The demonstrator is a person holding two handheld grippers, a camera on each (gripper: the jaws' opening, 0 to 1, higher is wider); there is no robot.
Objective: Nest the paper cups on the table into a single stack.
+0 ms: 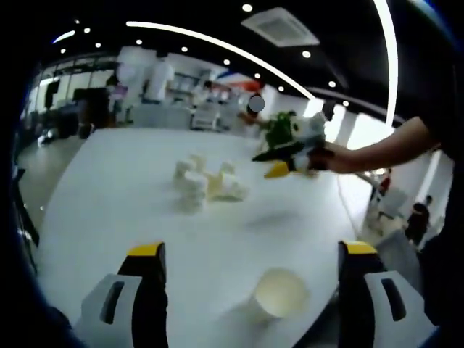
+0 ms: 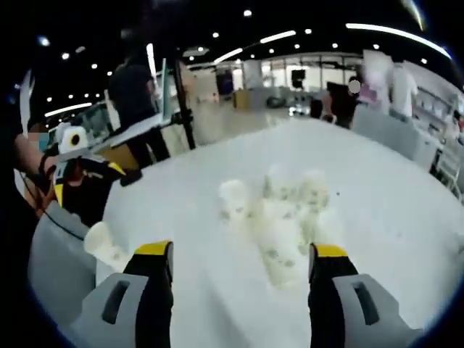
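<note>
1. Paper cups (image 1: pixel 206 185) are lying in a loose, blurred cluster near the middle of the white table (image 1: pixel 109 188), some upright and some seemingly tipped over; scattered like this, none is nested yet, so the stacking looks to be at its very start.
2. One lone cup (image 1: pixel 280 293) is standing apart from the cluster, mouth up, just ahead of the left gripper (image 1: pixel 254 254) and between its jaws, which are spread wide and holding nothing. I judge this cup is being lined up as the first pick, or as the base of the stack.
3. Over in the right gripper view, the right gripper (image 2: pixel 239 254) is hovering with its jaws parted and empty, pointing straight at the cluster (image 2: pixel 279 214), likely to take a cup from it.
4. That gripper (image 1: pixel 293 148) is also showing in the left gripper view, hanging above the table beyond the cluster, carried by the person's arm (image 1: pixel 384 148).
5. Motion blur is softening the cups, so their exact count is unclear.
</note>
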